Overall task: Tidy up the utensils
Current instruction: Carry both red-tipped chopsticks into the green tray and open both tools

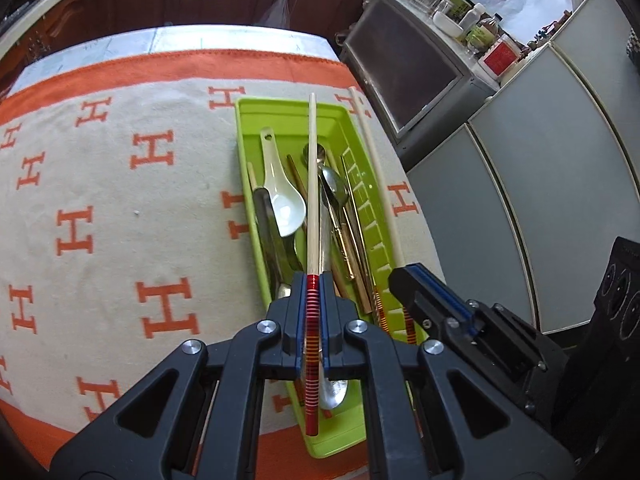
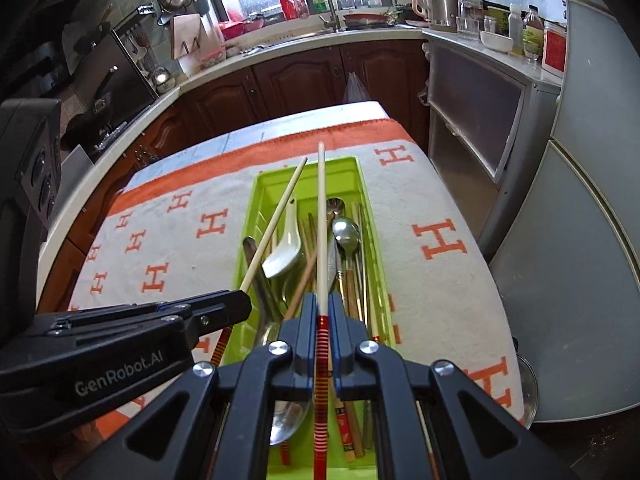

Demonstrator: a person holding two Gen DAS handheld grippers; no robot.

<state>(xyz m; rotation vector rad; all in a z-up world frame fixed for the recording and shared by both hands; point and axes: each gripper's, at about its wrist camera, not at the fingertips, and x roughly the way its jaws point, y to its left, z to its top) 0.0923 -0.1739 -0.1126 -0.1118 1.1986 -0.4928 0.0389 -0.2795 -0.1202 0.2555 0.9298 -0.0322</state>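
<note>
A lime green tray lies lengthwise on the cloth and holds a white ceramic spoon, metal spoons, a knife and several chopsticks. My left gripper is shut on a pale chopstick with a red striped end, held above the tray. My right gripper is shut on a matching chopstick, also above the tray. The right gripper shows in the left wrist view, and the left gripper in the right wrist view.
The table wears a beige cloth with orange H marks. Grey cabinets stand close to the table's right edge. Dark wooden kitchen cabinets and a sink counter run behind the table.
</note>
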